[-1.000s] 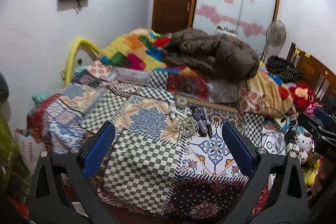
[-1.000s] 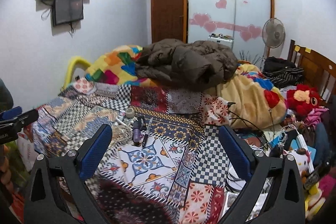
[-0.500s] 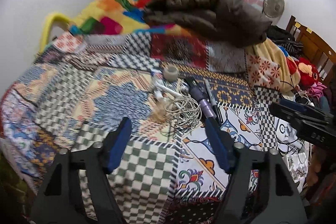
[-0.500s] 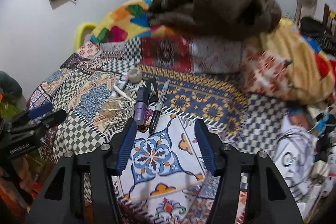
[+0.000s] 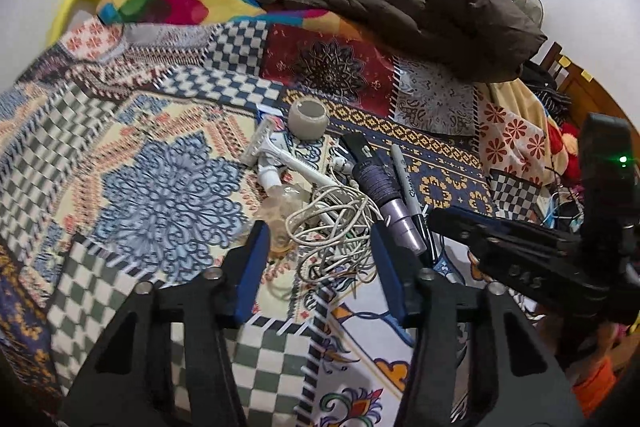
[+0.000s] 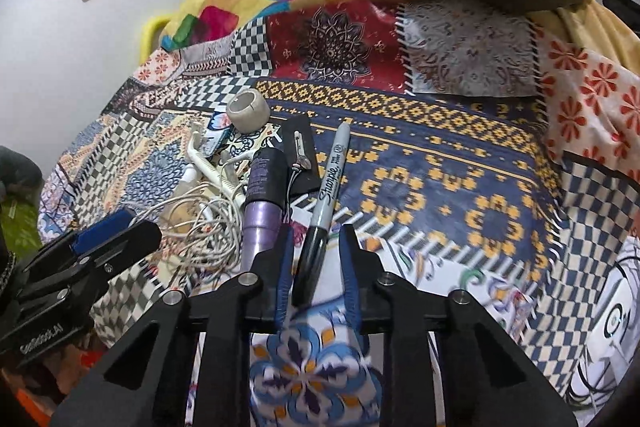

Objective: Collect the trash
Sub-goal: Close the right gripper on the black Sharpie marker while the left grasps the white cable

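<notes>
both grippers tilt down; right gripper (image 6: 314, 269) straddles marker (image 6: 325, 205) (jaws closing).

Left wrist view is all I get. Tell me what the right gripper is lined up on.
Observer: The right gripper straddles the black cap end of the Sharpie marker. Its jaws have just been closing, and a gap shows beside the cap.
Operator: Check what sits next to its fingers.
Observer: The purple-and-black tube lies just outside one finger, on the side of the white cable tangle, roughly parallel to the marker.
Operator: Report anything between tube and marker.
Observer: A flat black card with a small clip-like piece on it lies there, its edge beside the marker's grey barrel.
</notes>
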